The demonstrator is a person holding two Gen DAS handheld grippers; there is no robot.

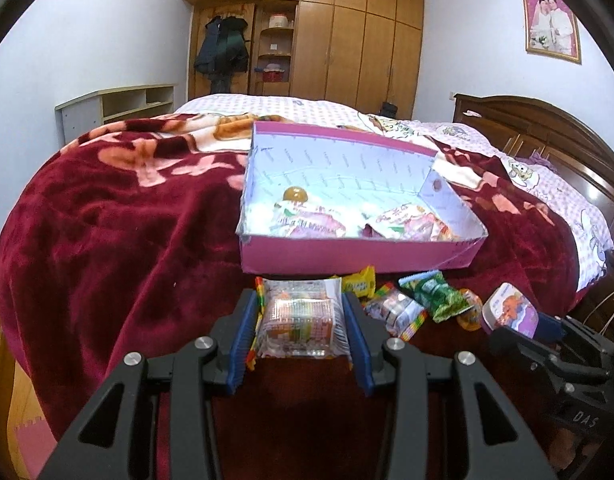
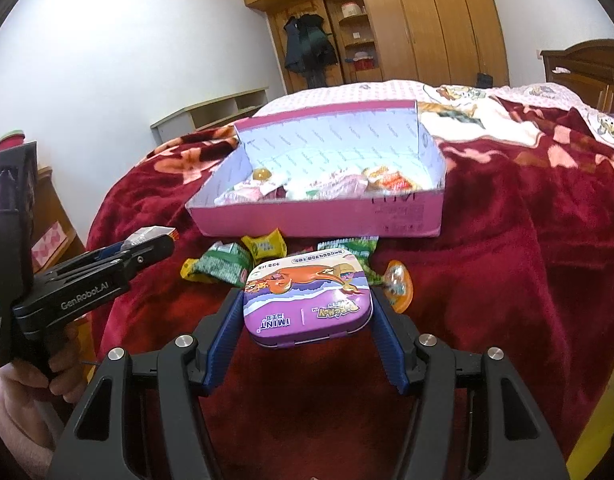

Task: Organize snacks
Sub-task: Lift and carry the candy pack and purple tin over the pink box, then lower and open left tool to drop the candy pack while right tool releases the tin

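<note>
While a dark red plush blanket [image 1: 107, 220] is covering the bed, the left gripper [image 1: 303, 320] is holding a clear crinkly plastic packet of colourful candy [image 1: 299, 320], its jaws pressing both sides, just in front of the shallow pink cardboard box [image 1: 347, 252]. The right gripper [image 2: 307, 308] is clamping a flat purple rounded-corner mint tin [image 2: 309, 300] by its two short edges, also just in front of the box. Both items are likely weighing little; the tin is looking stiff and slick, so a grip across its rigid sides is suiting it, while the soft packet may be yielding and sliding. Loose green and yellow wrapped sweets [image 2: 227, 268] are lying against the box's front wall, with more wrappers inside.
</note>
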